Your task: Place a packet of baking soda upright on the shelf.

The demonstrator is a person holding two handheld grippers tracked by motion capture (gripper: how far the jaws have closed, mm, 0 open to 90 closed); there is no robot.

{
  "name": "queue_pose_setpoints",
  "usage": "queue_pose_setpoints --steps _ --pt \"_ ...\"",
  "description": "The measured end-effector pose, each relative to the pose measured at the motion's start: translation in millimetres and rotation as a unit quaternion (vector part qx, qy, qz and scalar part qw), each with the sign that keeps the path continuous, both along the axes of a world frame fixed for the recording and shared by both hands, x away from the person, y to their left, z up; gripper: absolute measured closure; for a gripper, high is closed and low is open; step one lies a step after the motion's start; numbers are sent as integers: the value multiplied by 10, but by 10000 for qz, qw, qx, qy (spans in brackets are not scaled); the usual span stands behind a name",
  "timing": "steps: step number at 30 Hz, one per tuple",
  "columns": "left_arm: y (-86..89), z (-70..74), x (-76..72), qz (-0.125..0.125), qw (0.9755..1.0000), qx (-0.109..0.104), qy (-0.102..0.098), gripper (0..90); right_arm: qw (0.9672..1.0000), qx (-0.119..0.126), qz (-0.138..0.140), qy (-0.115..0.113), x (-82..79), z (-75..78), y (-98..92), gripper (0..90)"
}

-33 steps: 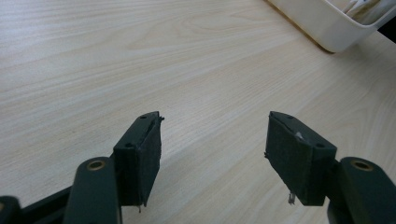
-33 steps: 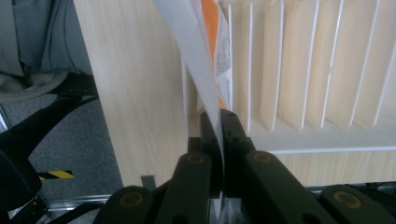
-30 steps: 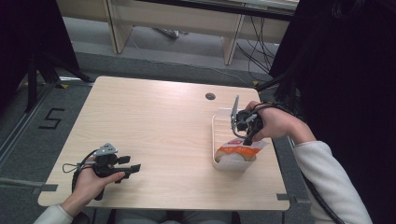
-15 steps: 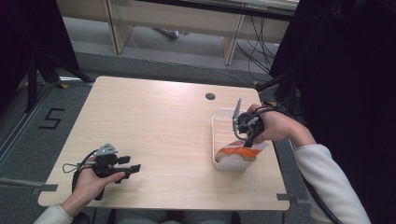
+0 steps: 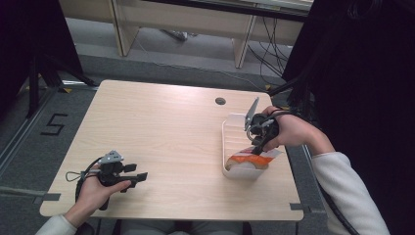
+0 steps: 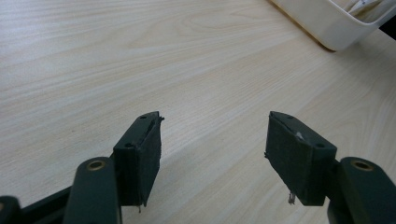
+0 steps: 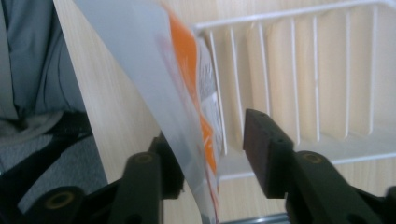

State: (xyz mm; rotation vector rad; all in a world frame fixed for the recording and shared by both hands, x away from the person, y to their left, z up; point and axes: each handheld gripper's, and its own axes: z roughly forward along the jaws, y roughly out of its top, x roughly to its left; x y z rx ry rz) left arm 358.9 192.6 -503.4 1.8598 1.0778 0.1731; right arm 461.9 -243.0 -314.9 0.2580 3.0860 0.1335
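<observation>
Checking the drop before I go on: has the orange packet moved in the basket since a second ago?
No. The packet lies at the same near end of the white basket, by the table's right edge. The right tongs have just been opening around it.

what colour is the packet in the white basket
Orange and white packet, clearest in the right gripper view.

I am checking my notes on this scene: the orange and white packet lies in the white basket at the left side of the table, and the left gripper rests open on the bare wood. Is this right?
Not quite. The white basket with the orange and white packet stands at the right side of the table, as the high view shows. The rest holds: the left gripper rests open on bare wood.
</observation>
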Motion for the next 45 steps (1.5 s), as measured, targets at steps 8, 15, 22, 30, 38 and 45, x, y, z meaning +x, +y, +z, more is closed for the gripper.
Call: queue_pose_setpoints --steps 8,15,22,30,38,45 --pt "-4 1 -3 14 10000 -23 -3 352 9964 725 -421 -160 -78 111 91 420" --pt "-1 4 -4 -1 10000 -8 -9 352 9906 1275 -426 -240 -175 150 254 402" --pt "-1 11 -5 -46 10000 31 -36 349 9785 1857 -817 -363 -240 152 362 430" --pt "-2 10 -6 -30 10000 4 -35 350 9701 2242 -808 -471 -336 146 472 448" --pt "-5 12 -10 -21 10000 -17 -39 350 9607 2515 -935 -706 -499 43 648 511" --pt "-7 13 -10 -15 10000 -22 -41 350 9542 2729 -880 -857 -579 -57 739 524"
